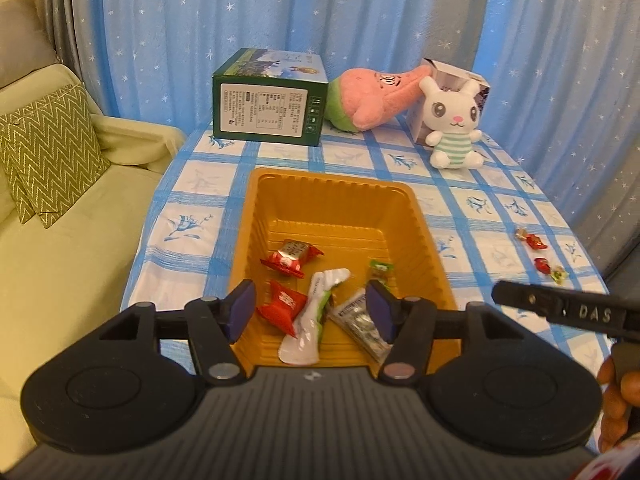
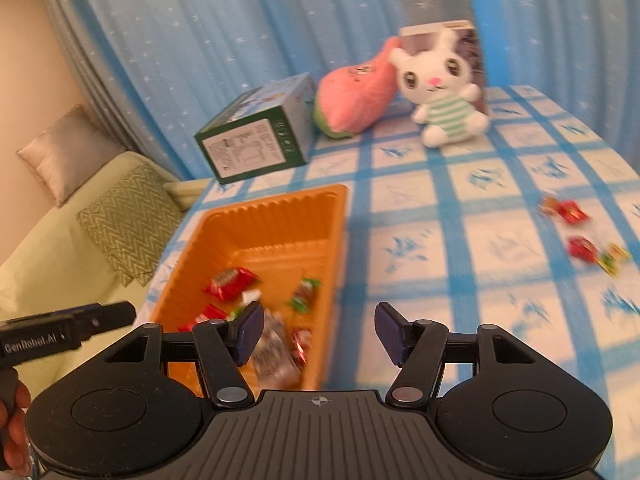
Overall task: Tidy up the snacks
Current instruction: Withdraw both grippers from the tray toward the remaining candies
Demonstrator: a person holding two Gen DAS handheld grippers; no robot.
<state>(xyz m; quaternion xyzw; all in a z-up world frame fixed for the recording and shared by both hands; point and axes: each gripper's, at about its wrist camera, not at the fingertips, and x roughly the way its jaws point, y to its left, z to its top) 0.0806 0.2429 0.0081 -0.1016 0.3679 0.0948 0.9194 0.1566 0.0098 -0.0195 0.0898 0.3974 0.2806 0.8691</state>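
Both tongs gape wide, nothing gripped. Left gripper (image 1: 310,314) hangs over the near end of the orange tray (image 1: 260,200); right gripper (image 2: 320,334) straddles the tray's right wall, one pad above the tray, the other above the checked tablecloth (image 2: 420,216).

Tray contents, near to far: silver packet (image 1: 362,330) at the near right, white-green wrapper (image 1: 316,316) mid, red wrapped candy (image 1: 282,308) left of it, a second red candy (image 1: 292,260) further in, small green candy (image 1: 381,270) by the right wall.

Loose on the cloth, well right of the tray: four small sweets, namely red (image 1: 535,241) touching a gold one, and red (image 1: 543,266) touching a green one (image 1: 559,275).

Far edge: green carton (image 1: 268,100), pink plush (image 1: 376,94), white rabbit plush (image 1: 454,124) against a small open box (image 1: 448,74). Right wrist view is blurred.
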